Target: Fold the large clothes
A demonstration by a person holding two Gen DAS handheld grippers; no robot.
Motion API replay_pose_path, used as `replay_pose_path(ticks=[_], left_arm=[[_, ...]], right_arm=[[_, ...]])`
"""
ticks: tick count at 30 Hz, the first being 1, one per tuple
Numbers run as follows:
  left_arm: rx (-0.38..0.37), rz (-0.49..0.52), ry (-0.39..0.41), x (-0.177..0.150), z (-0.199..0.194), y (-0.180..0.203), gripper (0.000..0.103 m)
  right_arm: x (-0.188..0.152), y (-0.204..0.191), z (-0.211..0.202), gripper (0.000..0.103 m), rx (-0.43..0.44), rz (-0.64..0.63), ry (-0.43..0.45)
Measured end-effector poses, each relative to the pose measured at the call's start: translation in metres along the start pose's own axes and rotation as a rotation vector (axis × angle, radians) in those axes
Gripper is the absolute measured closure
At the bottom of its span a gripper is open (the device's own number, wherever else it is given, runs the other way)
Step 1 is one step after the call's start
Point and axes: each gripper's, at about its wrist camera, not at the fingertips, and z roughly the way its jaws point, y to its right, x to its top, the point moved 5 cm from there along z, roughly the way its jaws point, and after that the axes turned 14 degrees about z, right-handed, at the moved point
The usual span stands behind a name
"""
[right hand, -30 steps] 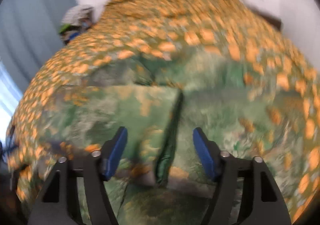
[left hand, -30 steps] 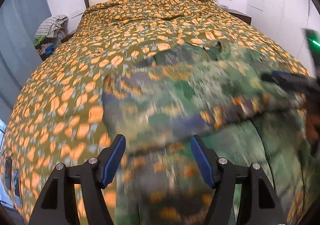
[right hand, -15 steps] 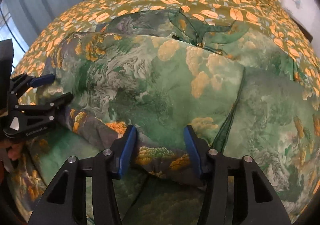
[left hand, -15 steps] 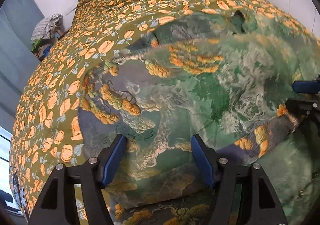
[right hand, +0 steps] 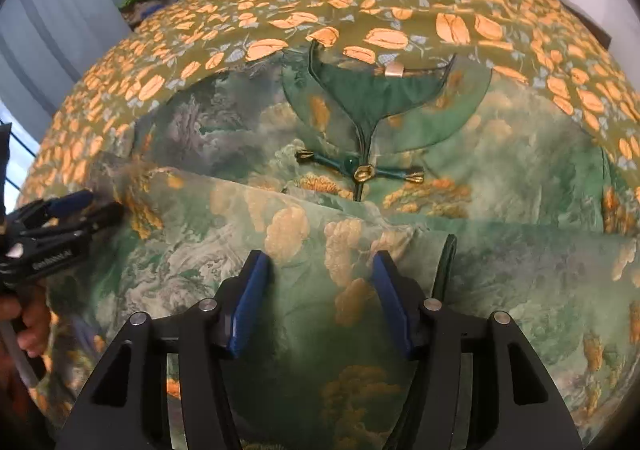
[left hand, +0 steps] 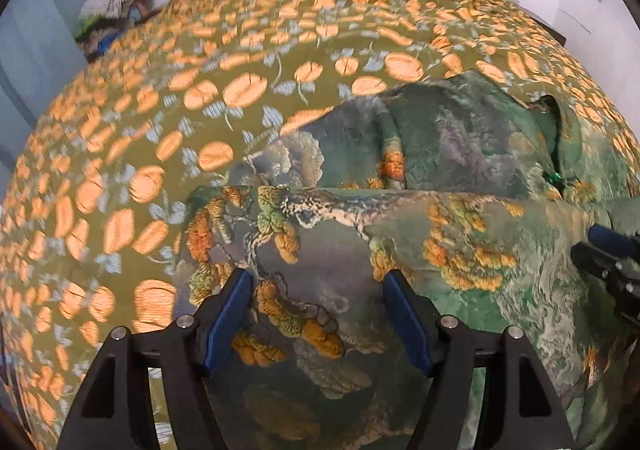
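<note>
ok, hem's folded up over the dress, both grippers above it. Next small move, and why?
Probably lift both grippers straight up and clear. The folded-up panel already lies flat across the dress, its edge just below the clasp. The left gripper is open and the right gripper is opening its jaws, fabric between them but not pinched, so nothing needs holding.

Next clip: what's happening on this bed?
A person with a handheld gripper in each hand is folding a large green patterned garment spread on a bed with an orange-flowered cover. A layer has been folded up towards the collar and its clasp. The left gripper and right gripper both hang over that fold, jaws apart with cloth between them; the right jaws are opening. No grip on the fabric is visible.
</note>
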Motion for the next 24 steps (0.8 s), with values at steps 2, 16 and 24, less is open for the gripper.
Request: replay_pose_path(ticks=[2,16,24], left_arm=[[-0.006,0.029,0.032,-0.010,-0.024,0.003,0.032],[0.001,0.128,0.099,-0.091,-0.087,0.031,0.030],[0.155,0.069,0.138,-0.148,-0.175,-0.002,0.030]], right_arm=[[-0.002,-0.003,-0.013,0.043,0.014,-0.009,0.028],[-0.088,-0.017,-0.077,0.029,0.005,-0.166,0.086],[-0.134,0.027,-0.205,0.002,-0.063,-0.161,0.323]])
